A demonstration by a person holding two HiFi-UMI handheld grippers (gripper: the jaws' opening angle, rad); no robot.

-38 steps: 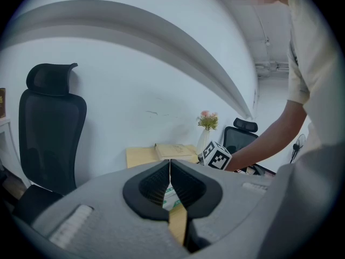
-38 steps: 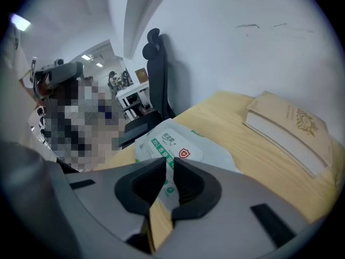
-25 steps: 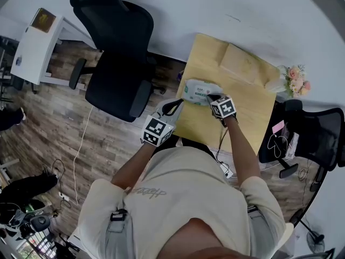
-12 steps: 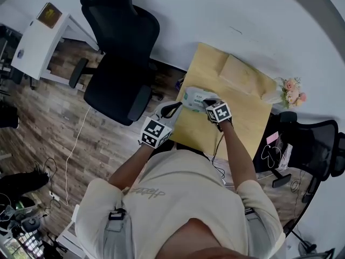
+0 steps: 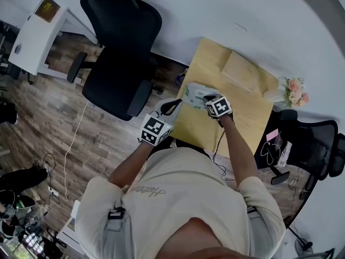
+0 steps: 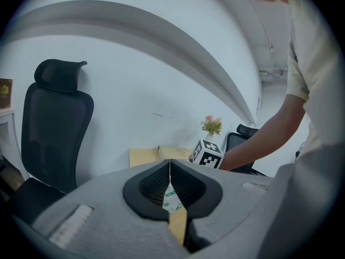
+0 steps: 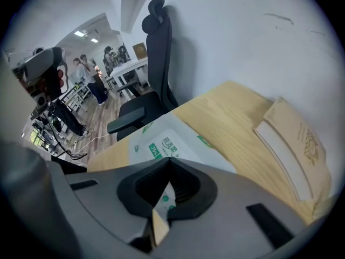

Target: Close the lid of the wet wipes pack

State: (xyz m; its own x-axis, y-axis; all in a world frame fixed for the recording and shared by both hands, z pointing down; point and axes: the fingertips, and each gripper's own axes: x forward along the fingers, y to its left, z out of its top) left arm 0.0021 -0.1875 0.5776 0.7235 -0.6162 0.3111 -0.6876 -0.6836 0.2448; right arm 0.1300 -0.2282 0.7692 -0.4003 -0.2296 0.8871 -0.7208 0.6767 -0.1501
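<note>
Jaws of the left gripper (image 6: pixel 170 163) are pressed together at their tips, with nothing held between them. Through the small gap under the tips, a bit of the white and green soft wet wipes pack (image 6: pixel 171 198) shows, so the pack lies just in front of this gripper. Jaws of the right gripper (image 7: pixel 171 161) are pressed together too, and they hold nothing. The pack sits right under and ahead of these tips, with its green print facing up. I cannot tell if the tips touch it, and I cannot make out its lid.

From the head view, the pack lies flat near the left edge of the light wooden table (image 5: pixel 242 117). Each gripper is at one side of it, the left one at the table's edge. A flat brown paper package (image 7: pixel 294 144) lies farther back on the table, well apart from the pack. A big black office chair (image 5: pixel 121 47) stands on the floor to the left.
</note>
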